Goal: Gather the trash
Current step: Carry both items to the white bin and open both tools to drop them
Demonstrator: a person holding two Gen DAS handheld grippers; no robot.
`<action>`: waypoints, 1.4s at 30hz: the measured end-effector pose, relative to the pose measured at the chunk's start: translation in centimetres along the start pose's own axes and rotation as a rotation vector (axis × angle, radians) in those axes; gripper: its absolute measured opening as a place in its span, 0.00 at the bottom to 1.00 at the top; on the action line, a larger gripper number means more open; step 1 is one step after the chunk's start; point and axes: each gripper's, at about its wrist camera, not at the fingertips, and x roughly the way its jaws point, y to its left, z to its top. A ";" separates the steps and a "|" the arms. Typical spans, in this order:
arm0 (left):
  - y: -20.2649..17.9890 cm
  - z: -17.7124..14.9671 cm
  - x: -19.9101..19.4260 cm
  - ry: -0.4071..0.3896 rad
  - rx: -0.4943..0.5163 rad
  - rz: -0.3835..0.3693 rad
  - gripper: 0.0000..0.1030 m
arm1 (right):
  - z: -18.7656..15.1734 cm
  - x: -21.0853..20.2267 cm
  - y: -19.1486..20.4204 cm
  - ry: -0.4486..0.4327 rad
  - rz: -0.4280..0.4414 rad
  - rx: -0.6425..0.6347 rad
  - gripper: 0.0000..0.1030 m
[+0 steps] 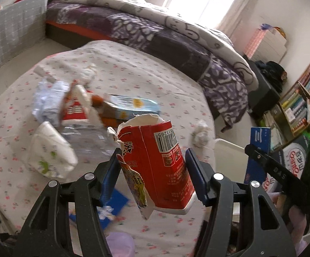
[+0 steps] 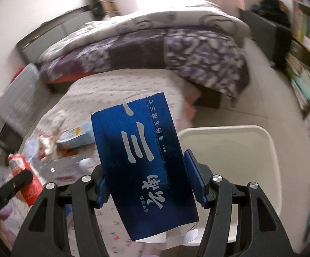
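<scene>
My left gripper is shut on a torn red carton with a barcode, held above the floral-cloth table. My right gripper is shut on a blue box with white Chinese characters, held beside the white bin. More trash lies on the table: a red-and-white carton, a light blue box, crumpled paper, a white packet and a clear plastic bottle. The blue box and the right gripper also show at the right of the left wrist view.
A bed with a purple patterned duvet stands behind the table. A bookshelf is at the right. A grey checked box sits at the far left. The bin stands on the floor right of the table.
</scene>
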 end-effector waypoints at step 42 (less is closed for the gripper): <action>-23.4 -1.4 9.9 0.154 0.272 -0.164 0.80 | 4.9 -9.1 -16.8 -0.246 -0.166 0.407 0.82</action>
